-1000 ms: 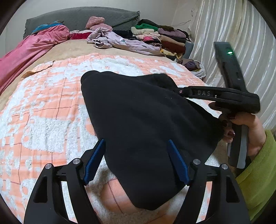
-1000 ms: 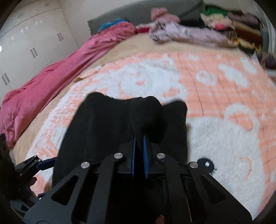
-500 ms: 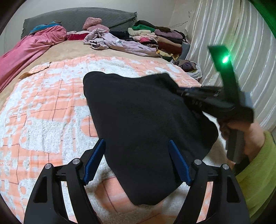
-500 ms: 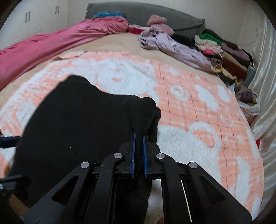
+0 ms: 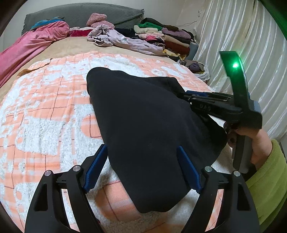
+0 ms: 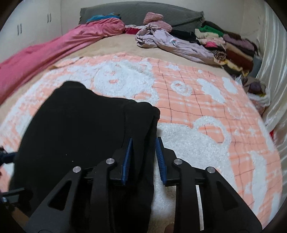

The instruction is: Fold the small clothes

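Observation:
A black garment (image 5: 147, 125) lies folded on the orange and white blanket (image 5: 44, 107). My left gripper (image 5: 141, 170) hovers over its near end, jaws wide and still opening. The cloth runs between the blue pads (image 5: 95, 168) without being pinched. My right gripper (image 5: 184, 94), held by a hand in a lime-green sleeve, reaches in at the garment's far right corner. In the right wrist view the right gripper (image 6: 143, 156) is opening: a thick folded edge of the black garment (image 6: 80, 129) sits loosely in the narrow gap between its pads (image 6: 159, 157).
Stacked folded clothes (image 5: 166, 37) sit at the bed's far right by a white curtain (image 5: 242, 44). A crumpled lavender garment (image 5: 125, 41), a pink duvet (image 5: 26, 46) and a grey pillow (image 5: 80, 14) lie along the far side. White cupboards (image 6: 26, 25) stand beyond the bed.
The right gripper's jaws, pinched shut on the black fold, have parted. The garment's lifted corner has sunk towards the blanket. The left gripper has kept its place, jaws slightly wider.

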Tool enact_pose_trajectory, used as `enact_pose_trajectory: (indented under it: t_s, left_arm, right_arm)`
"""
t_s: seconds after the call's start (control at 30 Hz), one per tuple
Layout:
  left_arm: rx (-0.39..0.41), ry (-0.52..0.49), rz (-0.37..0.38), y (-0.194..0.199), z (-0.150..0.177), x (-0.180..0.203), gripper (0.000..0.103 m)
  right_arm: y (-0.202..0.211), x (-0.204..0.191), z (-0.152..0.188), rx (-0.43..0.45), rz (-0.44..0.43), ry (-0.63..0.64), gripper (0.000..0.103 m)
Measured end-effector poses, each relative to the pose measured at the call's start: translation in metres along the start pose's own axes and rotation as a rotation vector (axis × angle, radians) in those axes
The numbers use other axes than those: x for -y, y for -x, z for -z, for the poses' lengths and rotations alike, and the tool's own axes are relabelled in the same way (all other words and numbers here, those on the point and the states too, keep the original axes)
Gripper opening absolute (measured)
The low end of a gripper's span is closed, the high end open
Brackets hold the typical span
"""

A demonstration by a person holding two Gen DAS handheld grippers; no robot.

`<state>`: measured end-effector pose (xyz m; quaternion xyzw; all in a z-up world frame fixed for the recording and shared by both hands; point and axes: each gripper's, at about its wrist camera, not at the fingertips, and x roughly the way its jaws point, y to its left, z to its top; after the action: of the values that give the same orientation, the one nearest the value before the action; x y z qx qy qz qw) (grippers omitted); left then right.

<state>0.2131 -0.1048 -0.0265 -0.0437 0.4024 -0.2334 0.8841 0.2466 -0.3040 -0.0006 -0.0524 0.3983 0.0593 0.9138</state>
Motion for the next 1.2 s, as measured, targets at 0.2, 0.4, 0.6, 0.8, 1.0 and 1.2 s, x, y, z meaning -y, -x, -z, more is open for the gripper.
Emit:
enact_pose_trajectory:
  t_s: [0.2, 0.4, 0.6, 0.8, 1.0, 1.2]
  left_arm:
    - [-0.003, 0.01, 0.004, 0.0, 0.001, 0.0, 0.079]
    - [-0.005, 0.012, 0.004, 0.001, 0.0, 0.0, 0.079]
    - [-0.009, 0.025, 0.013, 0.003, 0.0, -0.001, 0.079]
    - [-0.017, 0.026, 0.014, 0.003, 0.0, 0.0, 0.08]
    - [-0.031, 0.02, 0.017, 0.002, 0.002, 0.003, 0.083]
    - [-0.035, 0.018, 0.013, 0.001, 0.003, 0.004, 0.084]
  right_arm:
    - [0.022, 0.013, -0.005, 0.035, -0.079, -0.079, 0.027]
    - [0.036, 0.022, 0.001, 0.033, -0.132, -0.114, 0.032]
    - [0.042, 0.031, 0.009, 0.004, -0.237, -0.165, 0.032]
    - [0.031, 0.031, 0.016, -0.059, -0.316, -0.214, 0.032]
    - [0.007, 0.028, 0.028, -0.149, -0.362, -0.254, 0.034]
    - [0.009, 0.017, 0.028, -0.133, -0.372, -0.209, 0.017]
